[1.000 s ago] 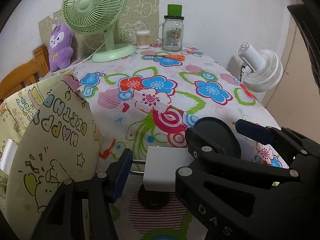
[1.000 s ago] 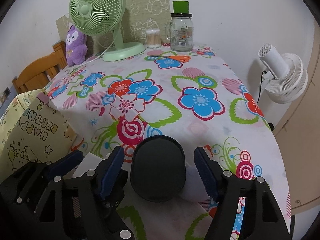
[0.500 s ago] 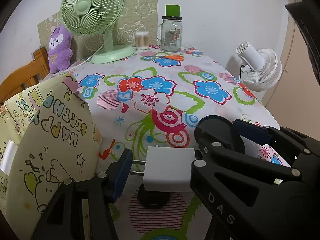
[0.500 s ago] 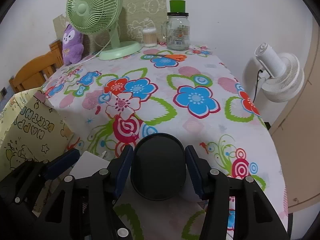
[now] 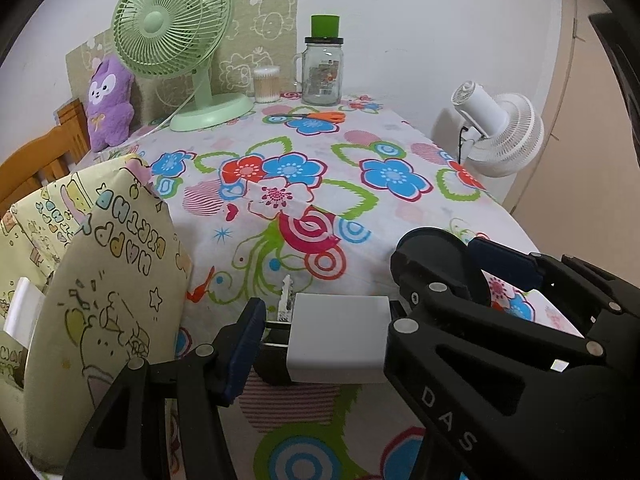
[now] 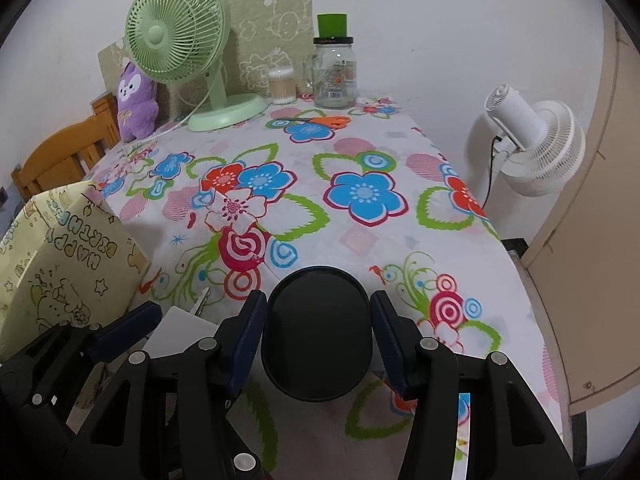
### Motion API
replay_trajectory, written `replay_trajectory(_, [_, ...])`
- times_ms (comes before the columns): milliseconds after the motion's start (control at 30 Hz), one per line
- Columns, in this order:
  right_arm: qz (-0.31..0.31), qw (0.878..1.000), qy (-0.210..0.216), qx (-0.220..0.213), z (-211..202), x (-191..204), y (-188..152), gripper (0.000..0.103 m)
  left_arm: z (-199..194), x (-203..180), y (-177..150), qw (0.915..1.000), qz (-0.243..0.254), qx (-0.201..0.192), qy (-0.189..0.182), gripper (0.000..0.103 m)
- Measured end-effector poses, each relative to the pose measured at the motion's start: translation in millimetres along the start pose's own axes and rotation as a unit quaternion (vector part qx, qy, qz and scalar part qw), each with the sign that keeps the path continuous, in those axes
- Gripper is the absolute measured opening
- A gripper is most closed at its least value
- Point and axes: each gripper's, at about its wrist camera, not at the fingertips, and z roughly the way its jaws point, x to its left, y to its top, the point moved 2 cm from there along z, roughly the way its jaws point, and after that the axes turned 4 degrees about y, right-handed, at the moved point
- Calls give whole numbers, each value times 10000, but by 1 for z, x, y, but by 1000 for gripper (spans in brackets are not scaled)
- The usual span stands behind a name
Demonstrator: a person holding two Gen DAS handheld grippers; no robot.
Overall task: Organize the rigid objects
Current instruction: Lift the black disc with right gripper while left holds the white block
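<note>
Over the floral table (image 6: 400,248), left gripper (image 5: 324,336) fingers pinch a white charger (image 5: 338,338) between them, right gripper (image 6: 318,338) fingers clamp a black tin (image 6: 316,332) — carry both level, grips firm.

You can read "HAPPY BIRTHDAY" in pastel bubble letters, upside down from where you stand, on the yellow cartoon gift bag (image 5: 108,280) at your left; the right wrist view shows the same words on it. The black gripper frame (image 5: 480,380) crossing the left wrist view carries the white letters "DAS". The glass jar (image 5: 322,72) at the far end has a printed label, too small to read.
</note>
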Motion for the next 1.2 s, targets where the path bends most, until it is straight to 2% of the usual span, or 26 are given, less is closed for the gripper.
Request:
replay_trajectory(633, [409, 9987, -299, 22, -33, 2, -23, 57, -26, -3, -17, 9998, 92, 124, -140, 63])
replay_trajectory(1200, [411, 9984, -341, -200, -77, 20, -23, 57, -71, 7, -17, 9997, 137, -112, -185, 63])
